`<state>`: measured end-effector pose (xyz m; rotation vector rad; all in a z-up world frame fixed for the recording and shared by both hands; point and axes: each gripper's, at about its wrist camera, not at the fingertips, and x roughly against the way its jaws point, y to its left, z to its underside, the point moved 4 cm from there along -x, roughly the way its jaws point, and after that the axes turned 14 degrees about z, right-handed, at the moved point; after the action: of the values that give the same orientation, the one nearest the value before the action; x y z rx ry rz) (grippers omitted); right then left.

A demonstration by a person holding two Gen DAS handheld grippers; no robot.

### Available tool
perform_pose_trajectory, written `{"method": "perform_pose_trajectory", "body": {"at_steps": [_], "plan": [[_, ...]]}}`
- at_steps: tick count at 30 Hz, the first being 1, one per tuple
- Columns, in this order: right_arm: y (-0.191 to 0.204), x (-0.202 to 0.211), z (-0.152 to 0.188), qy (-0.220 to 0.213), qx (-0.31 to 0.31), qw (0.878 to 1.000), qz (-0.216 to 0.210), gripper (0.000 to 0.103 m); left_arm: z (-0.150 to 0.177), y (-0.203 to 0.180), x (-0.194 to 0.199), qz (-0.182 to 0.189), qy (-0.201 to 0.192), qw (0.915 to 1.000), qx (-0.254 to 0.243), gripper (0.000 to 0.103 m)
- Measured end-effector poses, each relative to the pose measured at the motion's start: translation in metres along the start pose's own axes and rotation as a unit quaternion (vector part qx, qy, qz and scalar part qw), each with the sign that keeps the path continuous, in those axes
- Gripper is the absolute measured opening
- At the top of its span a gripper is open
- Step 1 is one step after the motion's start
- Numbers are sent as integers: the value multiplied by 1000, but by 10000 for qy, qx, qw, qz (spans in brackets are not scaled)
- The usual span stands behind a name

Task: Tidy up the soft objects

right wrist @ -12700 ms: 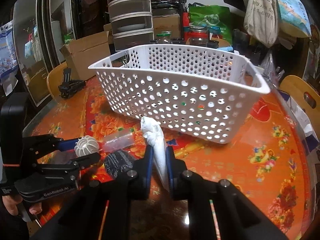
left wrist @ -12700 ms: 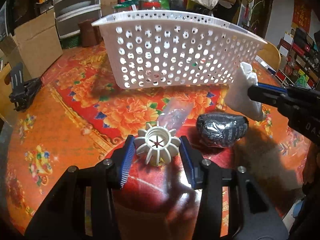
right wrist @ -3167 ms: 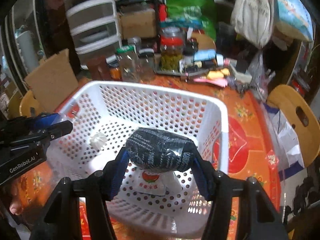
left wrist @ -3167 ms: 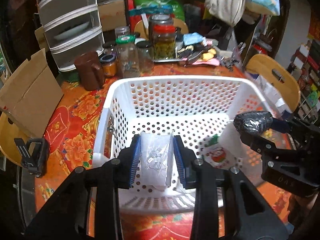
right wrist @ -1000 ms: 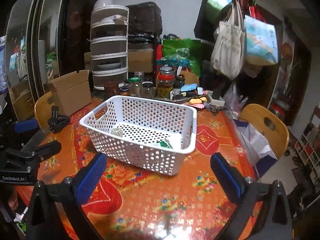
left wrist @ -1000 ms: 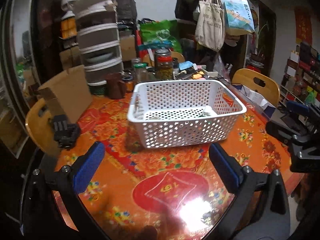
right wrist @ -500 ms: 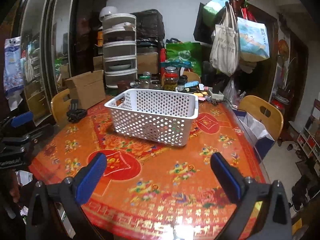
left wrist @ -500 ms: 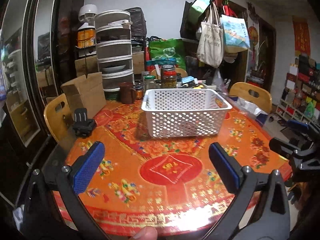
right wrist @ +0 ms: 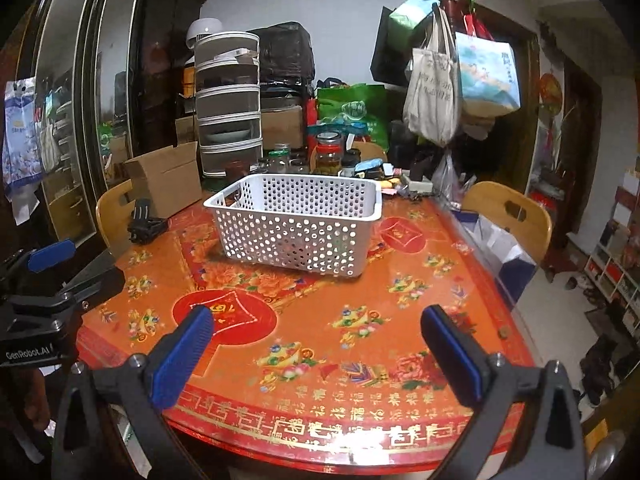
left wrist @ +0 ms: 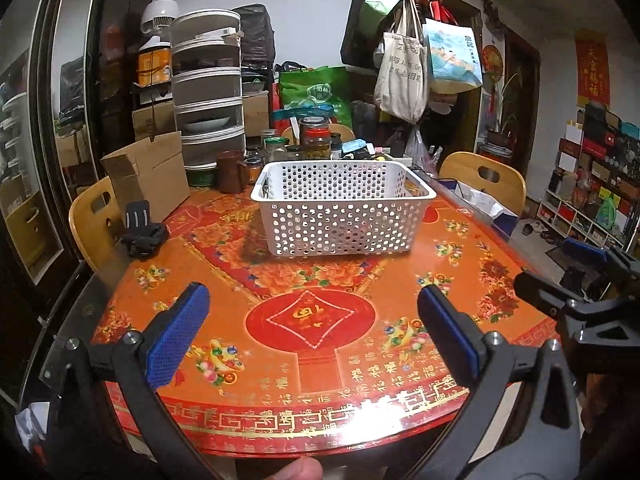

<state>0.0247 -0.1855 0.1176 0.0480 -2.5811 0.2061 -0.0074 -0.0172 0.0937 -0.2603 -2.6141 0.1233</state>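
Note:
A white perforated basket stands on the round table with the red and orange floral cloth; it also shows in the right wrist view. Its contents are hidden behind its walls, only dark shapes show through the holes. My left gripper is wide open and empty, held near the table's front edge, far from the basket. My right gripper is also wide open and empty over the front of the table. Each gripper shows at the edge of the other's view.
A cardboard box, a black clamp-like object, glass jars and a stacked drawer unit stand at the table's back and left. Wooden chairs stand around the table. Bags hang on a coat stand.
Both grippers have pulled further back from the basket and stayed wide open. The basket now looks smaller and farther away.

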Motion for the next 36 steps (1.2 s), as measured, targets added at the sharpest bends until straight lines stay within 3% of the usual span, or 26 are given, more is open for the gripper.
{"method": "perform_pose_trajectory", "body": {"at_steps": [36], "plan": [[5,-1,5,46,-58,9999,-94,103,3,20,-5,2,42,9999,161,103]]}}
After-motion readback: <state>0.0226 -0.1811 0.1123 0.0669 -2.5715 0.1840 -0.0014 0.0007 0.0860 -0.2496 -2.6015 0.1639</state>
